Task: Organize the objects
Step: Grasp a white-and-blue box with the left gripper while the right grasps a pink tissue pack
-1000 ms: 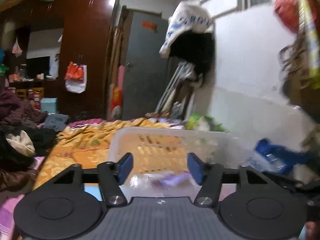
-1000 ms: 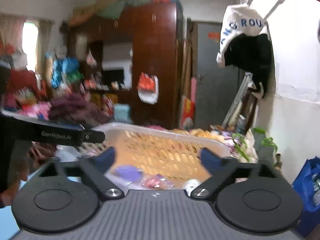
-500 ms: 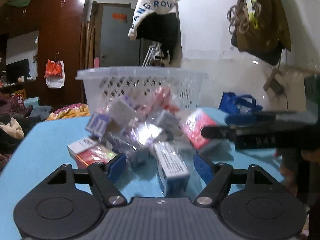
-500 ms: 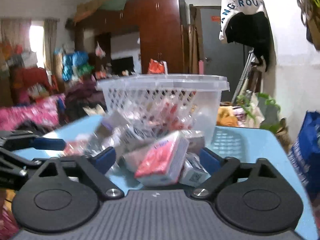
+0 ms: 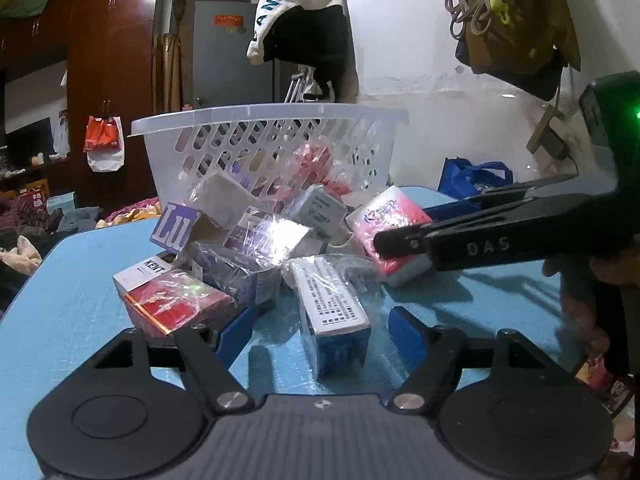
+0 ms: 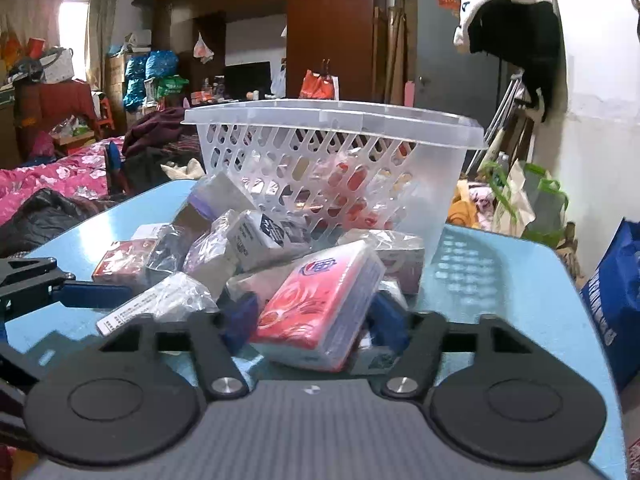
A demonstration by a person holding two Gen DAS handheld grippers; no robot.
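A pile of small boxes and packets lies on a blue table (image 5: pixel 72 304) in front of a clear plastic basket (image 5: pixel 264 120), which also holds packets. My left gripper (image 5: pixel 320 336) is open around a wrapped white and blue box (image 5: pixel 336 312). My right gripper (image 6: pixel 312 320) is open, its blue pads either side of a pink tissue pack (image 6: pixel 320 296); I cannot tell if they touch it. In the left wrist view the right gripper (image 5: pixel 408 240) reaches in from the right at the same pink pack (image 5: pixel 384 212). A red cigarette box (image 5: pixel 176 304) lies left.
The basket (image 6: pixel 332 116) stands at the table's far side. A white wall (image 5: pixel 440 80) with hanging bags is to the right. A blue bag (image 6: pixel 616 288) sits beside the table (image 6: pixel 500 280). A bed with clothes (image 6: pixel 52 184) and wardrobes fill the left.
Both grippers have dropped from basket height to table level and moved in on the pile. The left now straddles the white and blue box, the right the pink tissue pack.
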